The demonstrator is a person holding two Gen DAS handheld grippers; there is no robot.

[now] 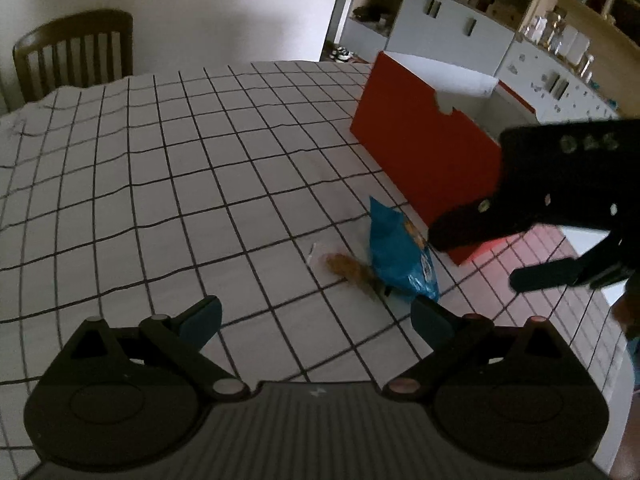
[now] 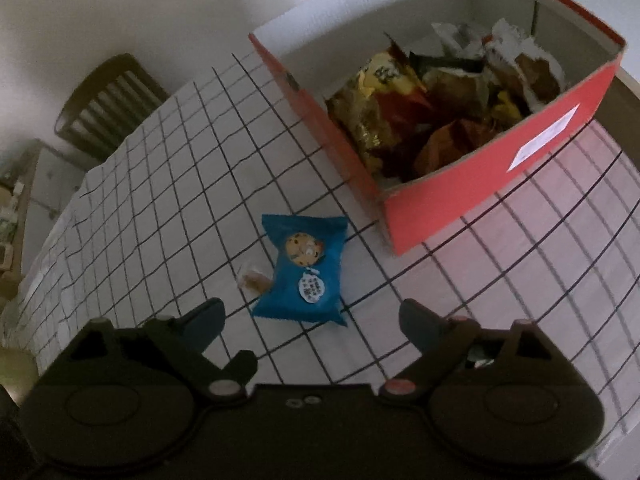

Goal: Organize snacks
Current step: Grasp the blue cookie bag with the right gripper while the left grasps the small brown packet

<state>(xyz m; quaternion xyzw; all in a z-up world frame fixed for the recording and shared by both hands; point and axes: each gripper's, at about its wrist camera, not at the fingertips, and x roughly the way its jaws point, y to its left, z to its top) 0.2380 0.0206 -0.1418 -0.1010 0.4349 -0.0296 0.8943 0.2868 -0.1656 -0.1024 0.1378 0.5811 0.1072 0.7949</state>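
Observation:
A blue cookie packet lies flat on the checked tablecloth, just in front of my right gripper, whose jaws stand open and empty above it. A small brown snack in a clear wrapper lies against the packet's left side. Beyond them stands a red cardboard box, open on top and holding several snack bags. In the left wrist view, my left gripper is open with nothing in it, near the blue packet and the brown snack. The right gripper hangs beside the red box.
A wooden chair stands at the table's far side by a white wall. Shelves and grey cabinets fill the background right. The table's rounded edge runs close on the right, with tiled floor below.

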